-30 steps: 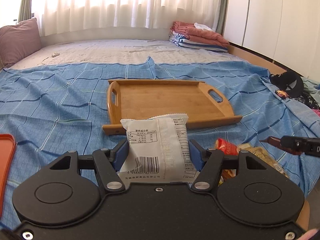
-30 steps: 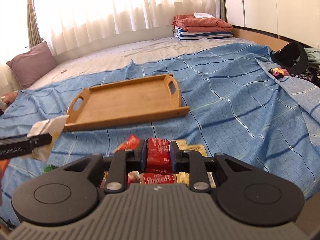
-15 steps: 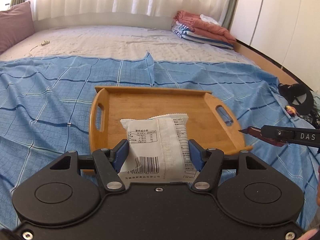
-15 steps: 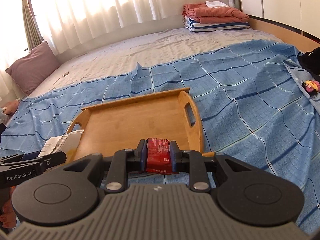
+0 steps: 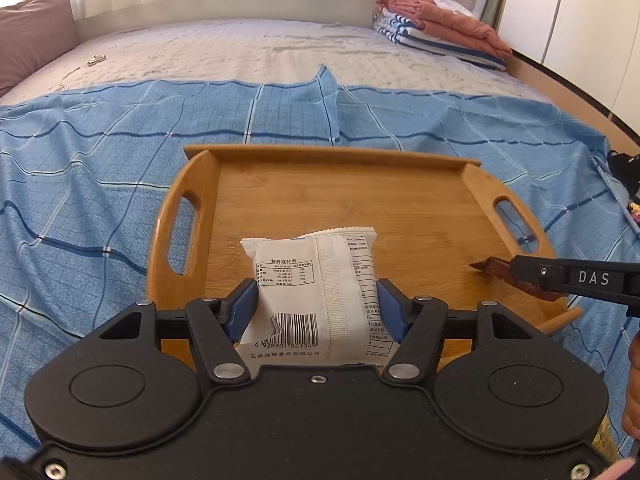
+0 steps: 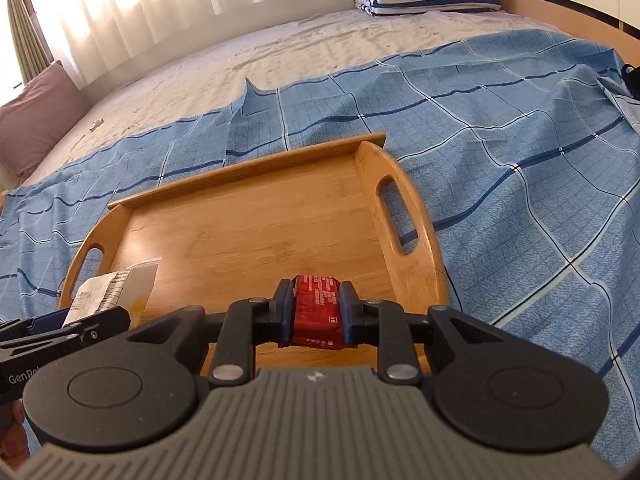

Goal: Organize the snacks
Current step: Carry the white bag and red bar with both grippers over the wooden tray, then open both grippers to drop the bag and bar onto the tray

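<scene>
Carrying both snacks forward, you now have each hand-held gripper over the bamboo tray (image 5: 344,200); a second ago the tray sat well ahead on the blue checked bedsheet (image 5: 100,184) and the loose snack pile was below the right one. That pile is out of view now. Judgement: transport is nearly done, release is the step in hand.

Left hand-held gripper (image 5: 317,304): blue pads pinching the white snack packet (image 5: 312,280) by its two sides, above the tray's near-left part. Packet shows its back: barcode, nutrition table, a vertical seam, crimped top edge; puffy, so likely to settle flat when let go.

Right hand-held gripper (image 6: 316,312): pressed tight on the red snack bar (image 6: 317,312), above the near-right part of the tray (image 6: 248,232). Wrapper is red with small white print, slim, crimped at the end.

Tray floor is bare.
</scene>
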Demonstrator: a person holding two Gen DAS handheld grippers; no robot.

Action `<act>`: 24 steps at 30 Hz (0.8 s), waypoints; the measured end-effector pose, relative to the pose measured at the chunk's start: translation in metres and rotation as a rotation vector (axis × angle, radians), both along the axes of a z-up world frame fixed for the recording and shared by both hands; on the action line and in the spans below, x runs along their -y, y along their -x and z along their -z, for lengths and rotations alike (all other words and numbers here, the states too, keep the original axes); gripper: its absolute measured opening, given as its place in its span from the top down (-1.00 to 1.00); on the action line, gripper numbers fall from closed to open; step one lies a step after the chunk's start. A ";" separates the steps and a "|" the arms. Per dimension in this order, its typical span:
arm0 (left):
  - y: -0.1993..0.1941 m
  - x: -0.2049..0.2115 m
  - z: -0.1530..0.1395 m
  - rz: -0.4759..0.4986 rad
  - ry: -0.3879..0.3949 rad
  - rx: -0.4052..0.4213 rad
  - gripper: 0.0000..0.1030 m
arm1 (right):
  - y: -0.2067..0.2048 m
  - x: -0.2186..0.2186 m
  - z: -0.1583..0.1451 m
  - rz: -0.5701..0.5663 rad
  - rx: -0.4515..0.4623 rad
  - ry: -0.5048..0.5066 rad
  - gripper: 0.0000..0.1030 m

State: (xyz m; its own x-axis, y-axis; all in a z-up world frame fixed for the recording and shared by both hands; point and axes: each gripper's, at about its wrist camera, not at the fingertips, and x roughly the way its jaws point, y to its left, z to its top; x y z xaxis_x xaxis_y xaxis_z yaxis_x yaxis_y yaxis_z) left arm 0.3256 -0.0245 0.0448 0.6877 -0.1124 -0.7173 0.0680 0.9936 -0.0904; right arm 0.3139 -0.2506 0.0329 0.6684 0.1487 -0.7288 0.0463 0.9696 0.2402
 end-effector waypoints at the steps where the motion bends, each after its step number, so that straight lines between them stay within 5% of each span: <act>1: -0.001 0.002 0.003 0.002 -0.003 -0.004 -0.20 | -0.001 0.000 0.001 -0.001 0.000 -0.002 0.44; 20: -0.009 0.014 0.024 0.009 -0.030 -0.016 -0.21 | -0.011 0.000 0.021 -0.011 -0.058 0.001 0.43; 24: -0.009 0.014 0.024 0.013 -0.026 -0.015 -0.24 | -0.012 0.000 0.020 -0.012 -0.061 0.017 0.23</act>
